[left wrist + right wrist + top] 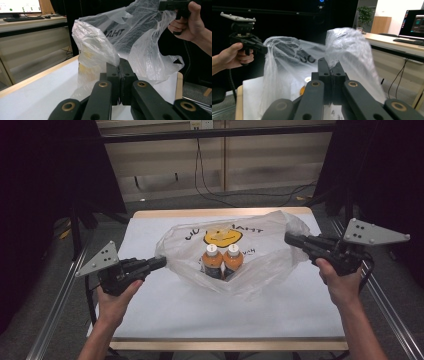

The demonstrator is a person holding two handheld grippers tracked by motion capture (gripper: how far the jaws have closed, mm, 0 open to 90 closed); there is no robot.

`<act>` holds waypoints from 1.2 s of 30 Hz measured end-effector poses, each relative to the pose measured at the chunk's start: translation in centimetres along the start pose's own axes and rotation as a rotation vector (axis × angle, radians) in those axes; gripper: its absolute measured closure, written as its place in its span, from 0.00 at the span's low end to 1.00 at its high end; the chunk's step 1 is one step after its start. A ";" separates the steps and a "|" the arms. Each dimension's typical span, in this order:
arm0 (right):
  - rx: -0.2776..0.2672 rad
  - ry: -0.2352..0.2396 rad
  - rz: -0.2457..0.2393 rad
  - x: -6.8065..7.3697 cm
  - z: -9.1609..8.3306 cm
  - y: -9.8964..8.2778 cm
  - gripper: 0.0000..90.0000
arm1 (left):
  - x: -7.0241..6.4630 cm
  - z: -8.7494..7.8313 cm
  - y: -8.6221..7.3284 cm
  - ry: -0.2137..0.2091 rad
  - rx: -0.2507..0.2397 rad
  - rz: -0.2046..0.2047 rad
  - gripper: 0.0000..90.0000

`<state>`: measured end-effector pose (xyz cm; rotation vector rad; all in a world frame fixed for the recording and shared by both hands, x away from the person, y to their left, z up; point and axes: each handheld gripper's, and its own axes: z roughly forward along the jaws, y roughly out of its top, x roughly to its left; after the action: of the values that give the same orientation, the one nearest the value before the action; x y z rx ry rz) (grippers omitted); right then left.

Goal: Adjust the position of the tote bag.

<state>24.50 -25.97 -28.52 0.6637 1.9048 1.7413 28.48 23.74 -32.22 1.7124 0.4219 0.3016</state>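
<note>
The translucent white plastic bag [260,257] hangs stretched between the left gripper [161,263] and right gripper [289,238], each clamped on a handle; two orange bottles [222,261] stand midway inside.

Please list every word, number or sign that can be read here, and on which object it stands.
"AHT": black letters on the plastic bag, the only part of its top line that reads clearly.
Second, smaller line on the bag: too blurred.
Bottle labels: too small.
Monitor text: too small.
</note>
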 end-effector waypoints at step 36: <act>-0.059 -0.243 0.002 -5.9 0.0 6.1 1.00 | 7.2 -1.4 3.6 0.147 -0.072 -0.066 1.00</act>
<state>29.29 -29.25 -22.34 0.8153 1.6818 1.6294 34.76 27.67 -28.71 1.6083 0.5678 0.3911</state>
